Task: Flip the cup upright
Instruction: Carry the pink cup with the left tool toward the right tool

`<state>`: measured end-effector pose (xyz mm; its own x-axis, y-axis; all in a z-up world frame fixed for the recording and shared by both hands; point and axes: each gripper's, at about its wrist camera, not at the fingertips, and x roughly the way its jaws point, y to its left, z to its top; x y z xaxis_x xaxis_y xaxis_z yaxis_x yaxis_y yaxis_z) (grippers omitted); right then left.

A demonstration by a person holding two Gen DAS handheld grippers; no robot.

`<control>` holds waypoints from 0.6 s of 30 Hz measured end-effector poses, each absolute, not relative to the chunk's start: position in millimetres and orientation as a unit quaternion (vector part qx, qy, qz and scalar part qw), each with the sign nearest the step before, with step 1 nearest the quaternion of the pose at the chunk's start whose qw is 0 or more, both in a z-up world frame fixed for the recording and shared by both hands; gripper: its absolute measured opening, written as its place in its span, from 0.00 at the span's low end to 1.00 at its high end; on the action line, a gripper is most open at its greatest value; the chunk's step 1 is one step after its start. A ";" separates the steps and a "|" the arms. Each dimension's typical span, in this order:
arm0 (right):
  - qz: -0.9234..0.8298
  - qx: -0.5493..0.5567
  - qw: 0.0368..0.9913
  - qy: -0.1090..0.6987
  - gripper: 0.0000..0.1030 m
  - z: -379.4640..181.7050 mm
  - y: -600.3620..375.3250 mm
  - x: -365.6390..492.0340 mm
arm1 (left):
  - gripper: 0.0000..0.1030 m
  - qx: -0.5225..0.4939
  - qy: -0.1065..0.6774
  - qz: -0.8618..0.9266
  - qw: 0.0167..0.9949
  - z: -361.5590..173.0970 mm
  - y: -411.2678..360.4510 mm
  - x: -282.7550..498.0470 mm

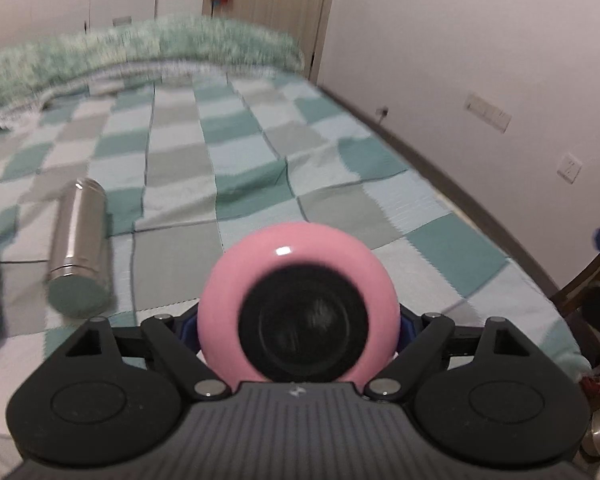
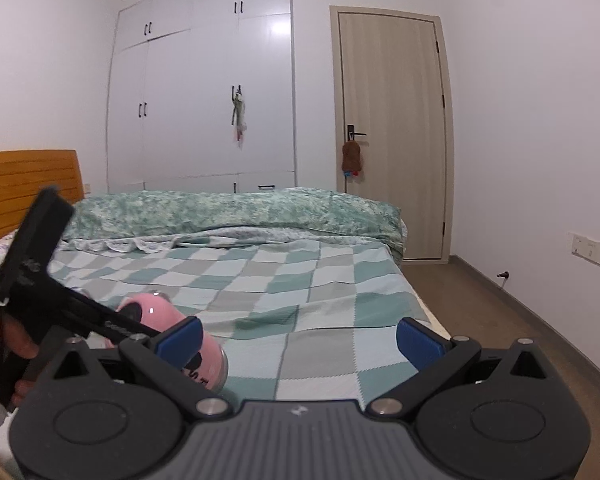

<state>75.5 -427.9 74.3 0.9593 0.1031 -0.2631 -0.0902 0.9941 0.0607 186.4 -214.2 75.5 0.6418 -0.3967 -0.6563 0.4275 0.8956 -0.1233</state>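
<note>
Left tongs (image 1: 299, 322) are clenching the pink cup (image 1: 299, 304) above the bed's (image 1: 260, 184) near edge, dark end facing the camera; right tongs (image 2: 298, 338) are hanging released beside it.

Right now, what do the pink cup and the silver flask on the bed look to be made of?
Pink cup: glossy pink shell, likely coated metal or plastic, judging by its sharp white highlight; a bare metal band shows at one end in the right wrist view.
Silver flask: brushed stainless steel by its grey streaked sheen. It lies on its side on the bedspread, a matte woven fabric.
</note>
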 end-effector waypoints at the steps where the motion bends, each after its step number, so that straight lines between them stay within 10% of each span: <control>1: 0.052 0.026 0.989 0.136 1.00 74.2 -425.2 68.9 | 0.82 0.023 0.341 -0.227 0.912 77.5 -210.5 170.9; 18: 0.090 0.055 0.976 0.191 1.00 36.1 -380.2 4.5 | 0.83 0.005 0.303 -0.197 0.932 10.8 -145.3 32.6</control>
